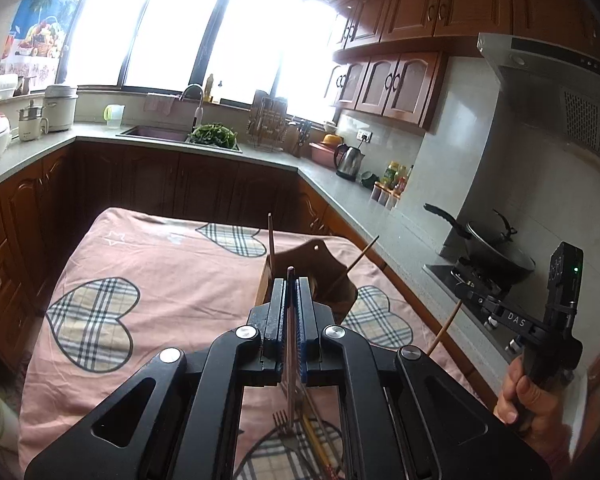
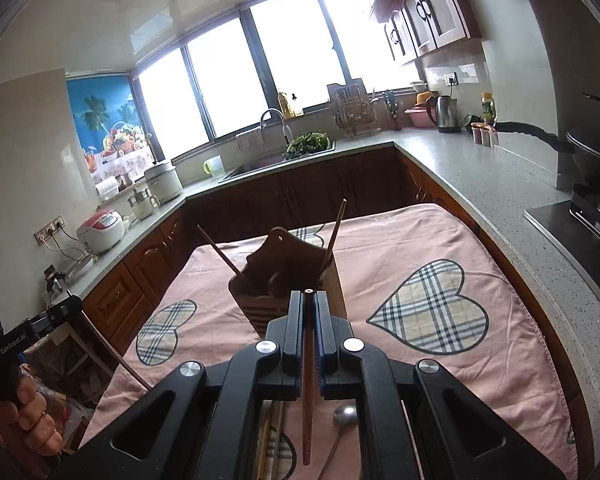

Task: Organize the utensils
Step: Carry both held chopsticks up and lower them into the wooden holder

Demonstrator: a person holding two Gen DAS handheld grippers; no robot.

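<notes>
A brown wooden utensil holder [image 1: 320,276] [image 2: 284,276] stands on the pink heart-patterned cloth, with two chopsticks [image 2: 336,236] leaning in it. My left gripper [image 1: 291,280] is shut on a thin chopstick [image 1: 289,320], held just before the holder. My right gripper [image 2: 309,298] is shut on a reddish-brown chopstick [image 2: 308,392], also close in front of the holder. A fork [image 1: 286,426], more chopsticks [image 1: 320,448] and a metal spoon [image 2: 345,416] lie on the cloth below the grippers.
The table with the pink cloth [image 2: 420,360] is ringed by grey counters [image 2: 500,184]. A wok [image 1: 496,250] sits on the stove at right. Sink with greens [image 1: 214,136], kettle [image 1: 348,160] and rice cookers [image 2: 100,230] stand on the counters.
</notes>
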